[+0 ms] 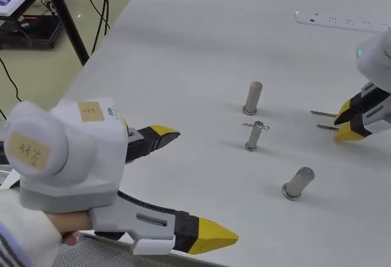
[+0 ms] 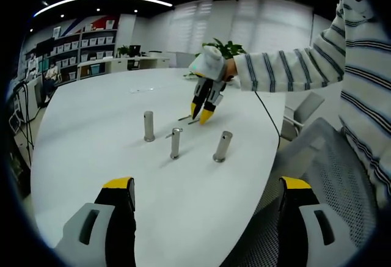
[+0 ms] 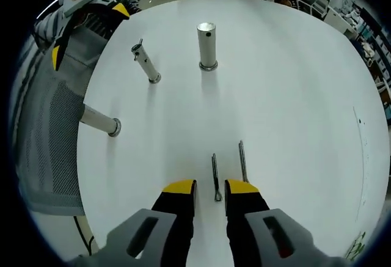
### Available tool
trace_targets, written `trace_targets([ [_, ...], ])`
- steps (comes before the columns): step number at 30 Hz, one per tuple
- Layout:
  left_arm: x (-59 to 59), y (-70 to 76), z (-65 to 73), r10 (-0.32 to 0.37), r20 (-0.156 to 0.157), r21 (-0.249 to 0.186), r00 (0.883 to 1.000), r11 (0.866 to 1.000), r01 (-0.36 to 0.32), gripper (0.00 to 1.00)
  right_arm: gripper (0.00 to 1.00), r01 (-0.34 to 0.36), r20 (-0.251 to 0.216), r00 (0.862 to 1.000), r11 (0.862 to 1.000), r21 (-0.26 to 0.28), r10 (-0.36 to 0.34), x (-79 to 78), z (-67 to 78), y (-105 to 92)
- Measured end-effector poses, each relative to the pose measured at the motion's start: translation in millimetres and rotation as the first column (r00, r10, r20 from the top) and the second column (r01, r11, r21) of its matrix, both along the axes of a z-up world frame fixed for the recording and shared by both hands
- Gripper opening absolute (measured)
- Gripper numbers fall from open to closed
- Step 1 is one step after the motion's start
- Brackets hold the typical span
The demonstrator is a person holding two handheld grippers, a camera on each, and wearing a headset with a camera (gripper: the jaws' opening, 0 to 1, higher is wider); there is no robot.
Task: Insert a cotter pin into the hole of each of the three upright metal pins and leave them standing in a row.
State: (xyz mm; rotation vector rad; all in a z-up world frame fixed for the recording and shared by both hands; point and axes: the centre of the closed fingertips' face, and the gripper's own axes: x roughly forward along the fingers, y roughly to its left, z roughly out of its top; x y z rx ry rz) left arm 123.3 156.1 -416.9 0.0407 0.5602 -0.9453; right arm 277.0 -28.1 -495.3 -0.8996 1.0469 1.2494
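Work stands, as we judge it, at the second of three fittings. On the white table (image 1: 183,47) the three metal pins stand in a row. The middle pin (image 1: 255,135) already carries a fitted cotter pin (image 1: 255,126) through its head, the far pin (image 3: 206,46) shows an empty hole, and the near pin (image 1: 298,182) looks bare as well. Two loose ones lie side by side, well apart from the row. The right gripper (image 3: 211,189) sits low at them with its jaws a narrow gap apart. The nearer cotter pin (image 3: 215,175) has its looped end in that gap, unclamped, and the other cotter pin (image 3: 242,160) lies just beside it. The left gripper (image 1: 204,186) hovers by the table edge, jaws wide apart and holding nothing. Next we would close the right jaws squarely on that looped end, lift it level, and line its legs up with an empty hole. The left gripper may be needed to steady that pin against tipping.
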Motion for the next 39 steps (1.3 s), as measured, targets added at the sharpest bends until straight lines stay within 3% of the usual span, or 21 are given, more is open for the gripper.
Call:
trace_targets([
  [5, 0.1, -1.1, 1.3, 0.002, 0.001, -0.005, 1.000, 1.000, -0.002, 0.96, 0.09, -0.013, 0.017, 1.000, 1.000, -0.020, 0.013, 1.8, 0.0, 0.7],
  [6, 0.1, -2.0, 2.2, 0.001, 0.001, -0.012, 1.000, 1.000, -0.001, 0.96, 0.07, -0.033, 0.044, 0.998, 0.999, -0.040, 0.035, 4.4, -0.2, 0.1],
  [12, -0.1, -7.2, 1.5, -0.003, -0.004, -0.023, 1.000, 1.000, 0.003, 0.96, 0.05, -0.101, 0.047, 0.993, 0.991, -0.085, 0.106, 0.7, -0.1, 1.6],
  [21, -0.4, -8.4, 0.7, -0.017, 0.001, -0.020, 1.000, 1.000, 0.017, 0.95, 0.03, -0.100, 0.045, 0.993, 0.990, -0.097, 0.105, 1.6, 0.2, 1.3],
  [32, -0.2, -6.2, 2.0, -0.013, 0.006, -0.015, 1.000, 1.000, 0.013, 0.94, 0.00, -0.119, 0.076, 0.989, 0.986, -0.113, 0.128, 6.4, -3.3, 2.7],
  [39, -0.4, -6.9, 2.0, -0.020, 0.013, -0.006, 1.000, 1.000, 0.020, 0.93, 0.00, -0.099, 0.084, 0.991, 0.991, -0.094, 0.107, 7.9, -3.7, 2.2],
])
